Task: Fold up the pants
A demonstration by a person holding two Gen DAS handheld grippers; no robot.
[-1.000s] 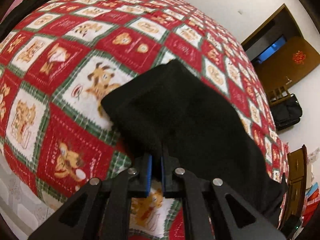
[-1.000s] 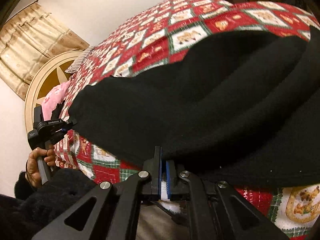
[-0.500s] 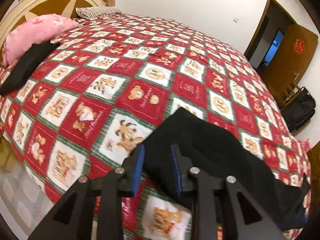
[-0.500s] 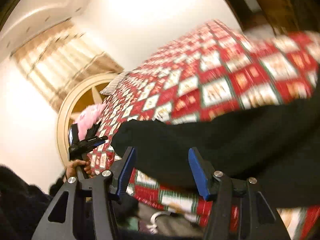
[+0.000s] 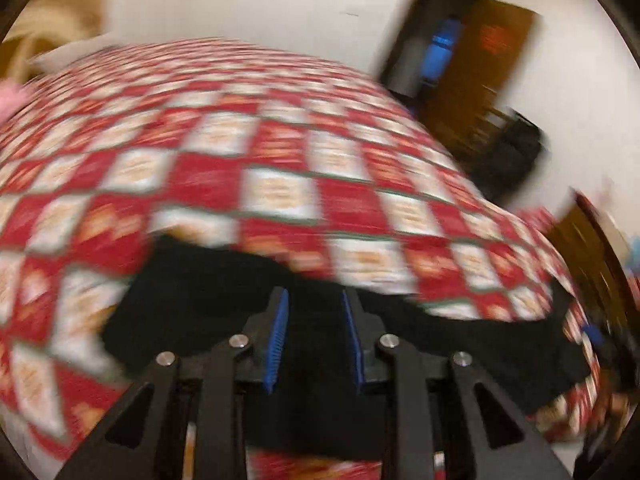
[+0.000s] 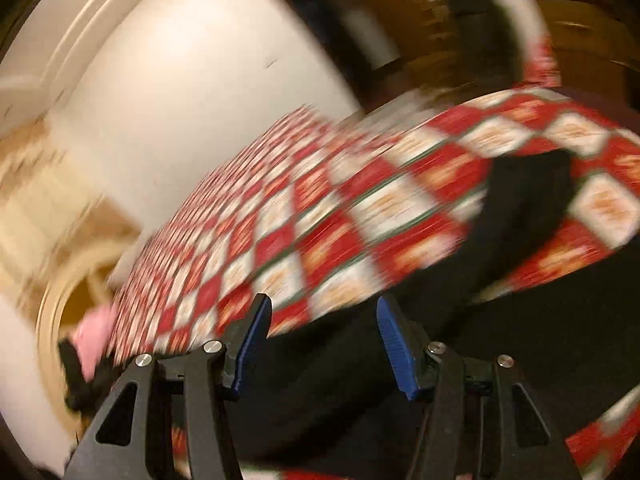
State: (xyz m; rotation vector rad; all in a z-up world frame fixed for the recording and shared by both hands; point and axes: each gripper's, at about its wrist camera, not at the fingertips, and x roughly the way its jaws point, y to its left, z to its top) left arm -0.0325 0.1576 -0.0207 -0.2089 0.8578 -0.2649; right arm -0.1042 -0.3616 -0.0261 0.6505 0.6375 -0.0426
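Observation:
The black pants (image 5: 208,304) lie along the near edge of the bed, on the red, white and green checked quilt (image 5: 280,160). Both views are blurred by motion. My left gripper (image 5: 314,300) is open and empty, its blue pads over the pants' near edge. In the right wrist view the pants (image 6: 520,320) spread across the lower right, with a strip running up over the quilt (image 6: 320,220). My right gripper (image 6: 324,312) is wide open and empty just above the pants' edge.
A brown door (image 5: 492,80) and a dark bag (image 5: 516,152) stand beyond the bed's far right side. A pink pillow (image 6: 96,332) and the rounded headboard (image 6: 52,300) are at the bed's head. White walls lie behind.
Both grippers were shut on the pants' edge a second ago, then opened and let go. Both have since swung quickly, blurring the views; the pants lie on the quilt.

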